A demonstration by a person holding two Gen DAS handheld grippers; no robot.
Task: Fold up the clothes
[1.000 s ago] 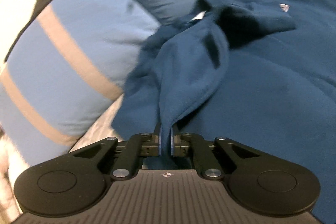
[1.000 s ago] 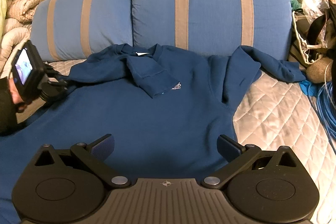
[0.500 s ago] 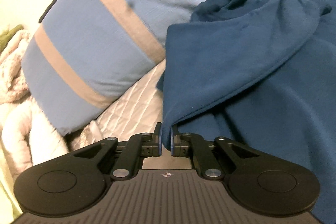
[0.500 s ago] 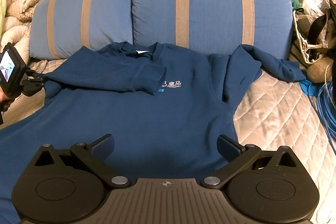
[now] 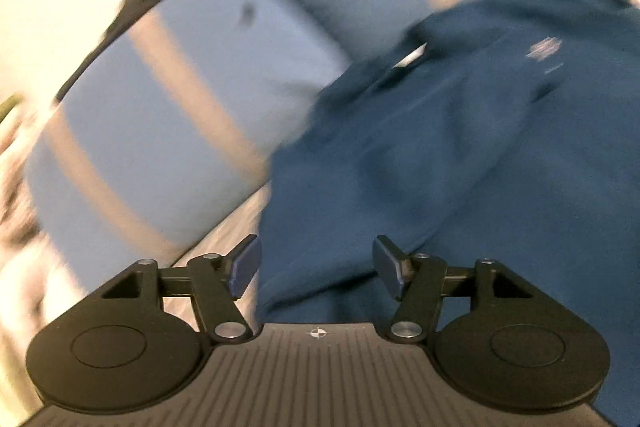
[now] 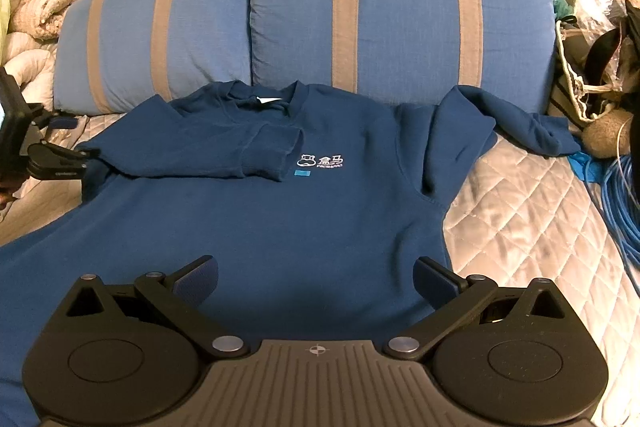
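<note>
Best done by reaching for the far sleeve (image 6: 516, 131) at its cuff and laying it flat across the chest. Right gripper (image 6: 316, 279) wide, empty, above the sweatshirt (image 6: 280, 227) hem; left gripper (image 5: 316, 267) wide beside the folded sleeve (image 6: 224, 151). Spread on the bed (image 6: 520, 211).

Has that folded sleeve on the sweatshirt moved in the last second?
Yes. The sleeve has been pulled leftward toward the left gripper, uncovering the white logo it partly hid.
</note>
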